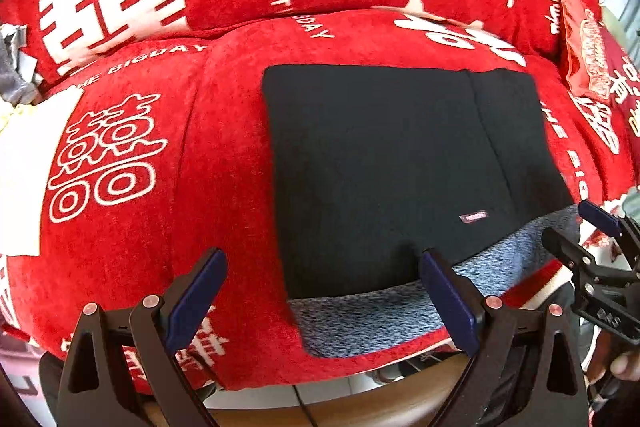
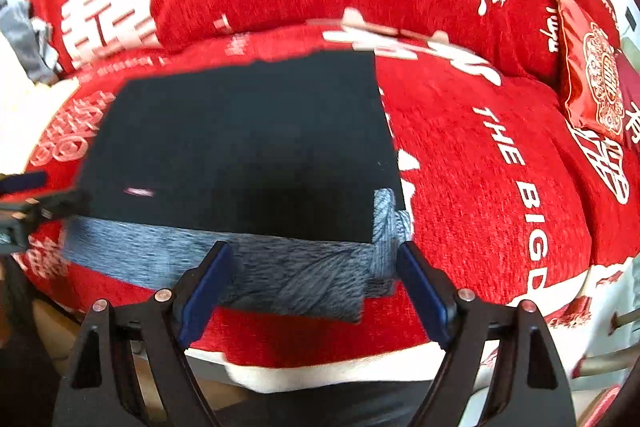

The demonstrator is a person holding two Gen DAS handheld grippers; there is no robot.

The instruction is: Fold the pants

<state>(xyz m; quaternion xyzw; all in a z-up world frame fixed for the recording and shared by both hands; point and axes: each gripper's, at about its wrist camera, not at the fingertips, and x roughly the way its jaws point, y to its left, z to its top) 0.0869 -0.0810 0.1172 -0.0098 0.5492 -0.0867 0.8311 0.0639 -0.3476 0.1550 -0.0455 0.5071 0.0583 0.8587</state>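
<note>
Left wrist view: far left, grey cloth [image 1: 16, 63] bunched at the sofa edge, a white patch [image 1: 24, 171] beside it. Red sofa cover [image 1: 132, 235] with white wedding characters and "THE BIGDAY" print runs across the seat and backrest. Left gripper [image 1: 324, 301] is spread wide, nothing between its blue pads; left pad sits over red cover, right pad over the near edge of the pants [image 1: 380, 163]. Pants lie flat on the seat cushion as a dark, roughly rectangular fold, small label [image 1: 473, 216] near the front right. Grey-blue knit fabric [image 1: 372, 319] sticks out from under the near edge, likely part of the pants, but the view is too soft to confirm. Right gripper [image 1: 576, 227] at the pants' right front corner. Red cushion [image 1: 584, 43] far right against the backrest.

Right wrist view (motion-blurred): left gripper [image 2: 24, 195] at far left edge, level with the pants' [image 2: 248, 147] front corner. Right gripper [image 2: 312, 291] also wide apart, empty, hovering over the knit strip [image 2: 280, 275] at the front edge. Red cover [image 2: 480, 187] right of that, cushion [image 2: 592, 83] far right.
</note>
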